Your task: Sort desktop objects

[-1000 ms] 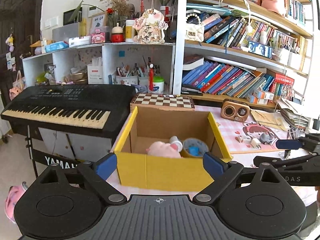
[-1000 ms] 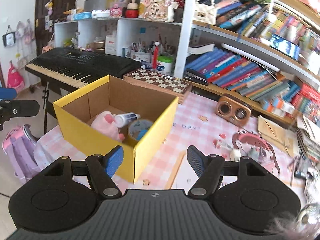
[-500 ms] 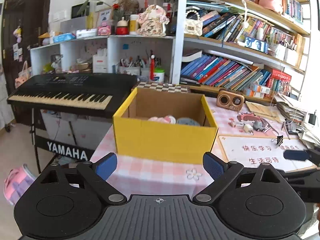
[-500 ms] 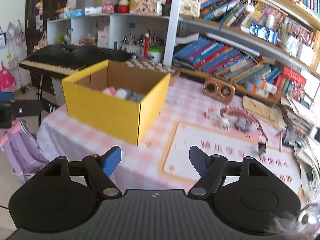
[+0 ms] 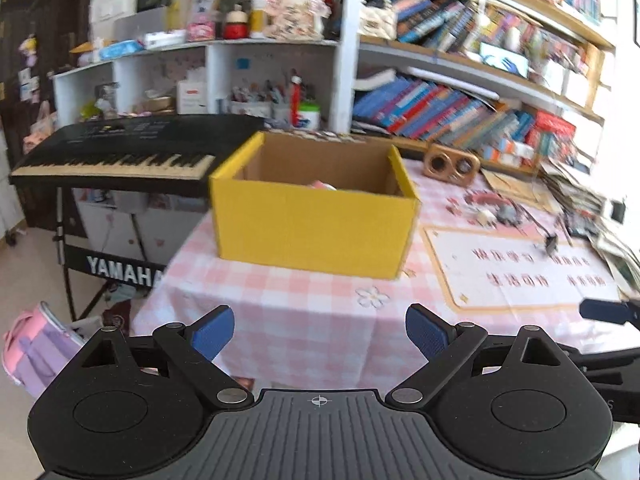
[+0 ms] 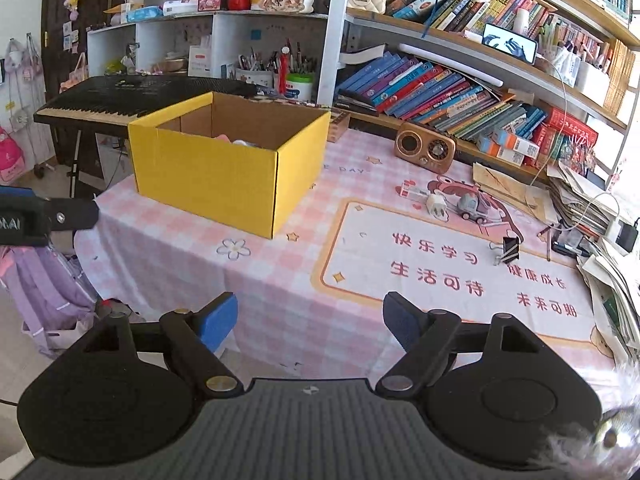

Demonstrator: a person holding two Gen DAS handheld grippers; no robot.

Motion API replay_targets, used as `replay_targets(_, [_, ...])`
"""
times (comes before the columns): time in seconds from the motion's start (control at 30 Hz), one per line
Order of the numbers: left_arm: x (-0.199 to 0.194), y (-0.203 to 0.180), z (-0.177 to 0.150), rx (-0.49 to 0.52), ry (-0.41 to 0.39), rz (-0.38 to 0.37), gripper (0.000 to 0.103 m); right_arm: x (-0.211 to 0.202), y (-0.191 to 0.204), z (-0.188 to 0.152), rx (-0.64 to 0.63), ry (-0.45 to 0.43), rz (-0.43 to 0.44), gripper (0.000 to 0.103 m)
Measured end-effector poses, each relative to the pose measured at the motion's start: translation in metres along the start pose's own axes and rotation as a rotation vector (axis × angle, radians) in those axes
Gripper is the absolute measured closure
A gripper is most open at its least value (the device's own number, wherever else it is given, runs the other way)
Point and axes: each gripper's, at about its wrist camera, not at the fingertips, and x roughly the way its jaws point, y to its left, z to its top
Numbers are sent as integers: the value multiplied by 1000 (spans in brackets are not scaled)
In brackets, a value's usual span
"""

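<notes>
A yellow cardboard box (image 5: 312, 224) (image 6: 212, 172) stands open-topped on the pink checked table (image 6: 280, 280), with a pink soft thing just showing over its rim. My left gripper (image 5: 319, 336) hangs open and empty before the table's near edge, well short of the box. My right gripper (image 6: 308, 320) is over the table's front, its jaws opening with nothing between them. On the white study mat (image 6: 452, 264) lie a black binder clip (image 6: 510, 249), a white plug (image 6: 438, 207) and a small toy truck (image 6: 472, 208).
A wooden radio (image 6: 425, 153) sits behind the mat. A black keyboard (image 5: 120, 152) on a stand lies left of the table. Bookshelves (image 6: 460, 92) fill the back wall. Stacked papers (image 6: 600, 216) crowd the right edge. A pink-and-purple backpack (image 5: 36, 348) rests on the floor.
Both grippers have pulled back and down from over the box toward the table's near edge. The box's contents have dropped nearly out of sight. The right jaws have spread wider.
</notes>
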Motion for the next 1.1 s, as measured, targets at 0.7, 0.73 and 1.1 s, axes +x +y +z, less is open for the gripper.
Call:
replay_targets(0.7, [42, -73, 5, 150, 96, -207, 8, 6, -54, -22, 122, 88, -117, 18])
replay_targets(0.73, [45, -76, 6, 153, 98, -214, 8, 6, -57, -22, 127, 89, -124, 18])
replay_targets(1.1, [75, -131, 20, 199, 121, -276, 8, 16, -115, -26, 187, 121, -177, 18])
